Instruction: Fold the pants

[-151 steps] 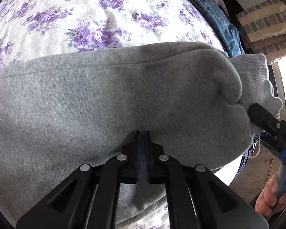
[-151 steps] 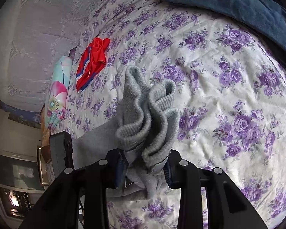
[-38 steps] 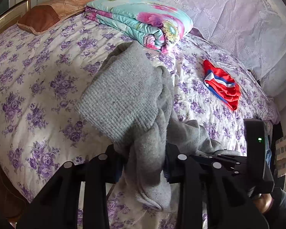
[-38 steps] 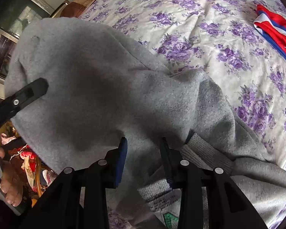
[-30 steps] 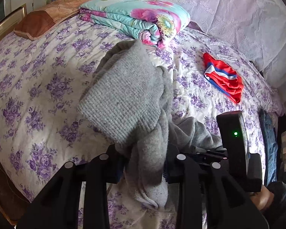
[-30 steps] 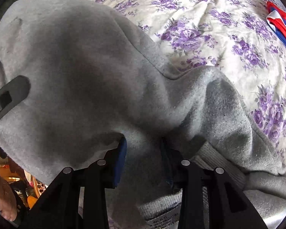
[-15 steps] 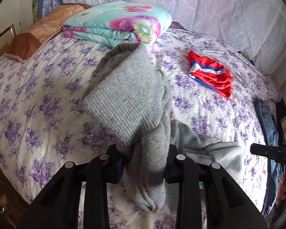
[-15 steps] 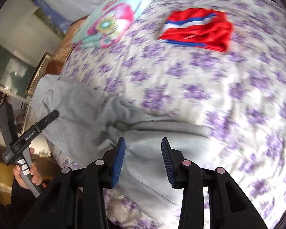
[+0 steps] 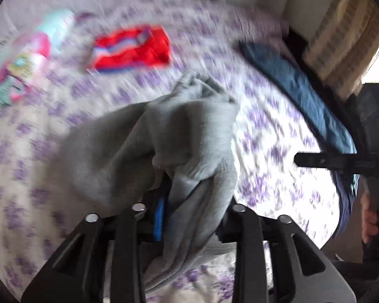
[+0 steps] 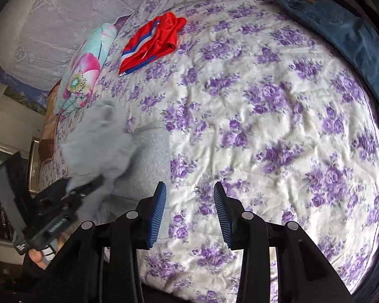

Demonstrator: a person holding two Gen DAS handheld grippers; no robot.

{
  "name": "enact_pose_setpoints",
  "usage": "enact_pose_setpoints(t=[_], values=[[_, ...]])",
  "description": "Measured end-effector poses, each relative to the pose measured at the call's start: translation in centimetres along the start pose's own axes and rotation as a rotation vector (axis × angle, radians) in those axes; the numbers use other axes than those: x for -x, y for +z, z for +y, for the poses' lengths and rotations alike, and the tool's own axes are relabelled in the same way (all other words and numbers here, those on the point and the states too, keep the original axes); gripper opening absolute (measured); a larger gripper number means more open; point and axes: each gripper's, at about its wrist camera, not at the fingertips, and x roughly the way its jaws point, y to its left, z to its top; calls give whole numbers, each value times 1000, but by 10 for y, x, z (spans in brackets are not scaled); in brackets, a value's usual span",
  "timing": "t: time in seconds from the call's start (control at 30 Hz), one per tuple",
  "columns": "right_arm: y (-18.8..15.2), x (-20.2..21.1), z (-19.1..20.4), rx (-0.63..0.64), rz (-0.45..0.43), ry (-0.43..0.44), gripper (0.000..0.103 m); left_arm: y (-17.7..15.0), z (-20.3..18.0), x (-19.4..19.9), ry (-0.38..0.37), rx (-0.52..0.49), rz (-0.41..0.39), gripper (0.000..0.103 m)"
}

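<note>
The grey sweatpants [image 9: 184, 146] are bunched between the fingers of my left gripper [image 9: 192, 217], which is shut on them and holds them over the floral bedsheet [image 9: 265, 131]. The left view is blurred by motion. In the right wrist view the grey pants [image 10: 118, 156] hang at the left, held by the left gripper [image 10: 70, 192]. My right gripper [image 10: 189, 209] is open and empty above the bedsheet [image 10: 265, 126], to the right of the pants. Its finger also shows in the left wrist view [image 9: 323, 162].
Red shorts with blue and white stripes [image 10: 151, 40] lie at the far side of the bed. A folded floral quilt [image 10: 86, 65] lies by the headboard. Blue jeans [image 10: 341, 25] lie along the right edge of the bed.
My right gripper has let go of the grey pants and swung right over the bare sheet. My left gripper has swung right with the pants still in it.
</note>
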Motion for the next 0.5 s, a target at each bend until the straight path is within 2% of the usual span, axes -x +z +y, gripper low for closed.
enact_pose_setpoints(t=[0.07, 0.1, 0.13, 0.17, 0.27, 0.3, 0.37, 0.5], values=[[-6, -12, -4, -14, 21, -9, 39, -9, -11, -41, -17, -26, 92, 47], [-8, -19, -6, -20, 37, -19, 39, -13, -20, -46, -4, -62, 95, 52], [-9, -24, -7, -24, 50, -23, 39, -15, -32, -43, -17, -108, 87, 77], [-9, -27, -5, -23, 58, -25, 39, -17, -42, -37, -49, -129, 82, 93], [0, -20, 11, 19, 37, -17, 39, -23, -55, -8, -115, -174, 24, 94], [6, -13, 20, 36, 22, -13, 39, -24, -50, 4, -149, -160, 0, 94], [18, 0, 41, 79, -13, 6, 40, -23, -37, 27, -185, -104, -50, 94], [35, 6, 90, 208, -47, 71, 41, -20, 26, 73, -174, 123, -160, 94]])
